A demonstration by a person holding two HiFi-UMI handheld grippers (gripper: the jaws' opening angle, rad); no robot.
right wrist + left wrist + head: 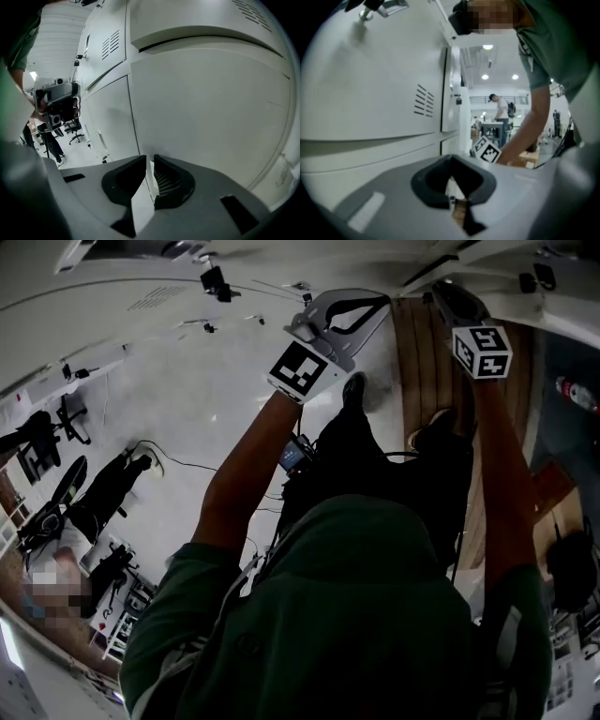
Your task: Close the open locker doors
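White locker doors fill both gripper views. In the left gripper view a vented locker door (379, 79) stands close on the left, with a narrower door panel (451, 89) beyond it; I cannot tell if that one is ajar. My left gripper (451, 180) is shut and holds nothing. In the right gripper view a large locker door (211, 108) is right in front of my right gripper (146, 165), whose jaws stand slightly apart and empty. The head view shows the left gripper (361, 306) and the right gripper (459, 306) raised toward the lockers, side by side.
A small padlock (76, 62) hangs on a locker further along. An office chair (75, 129) stands on the pale floor beyond. A person (501, 105) stands far off among tables. A wooden panel (427, 362) lies below the arms.
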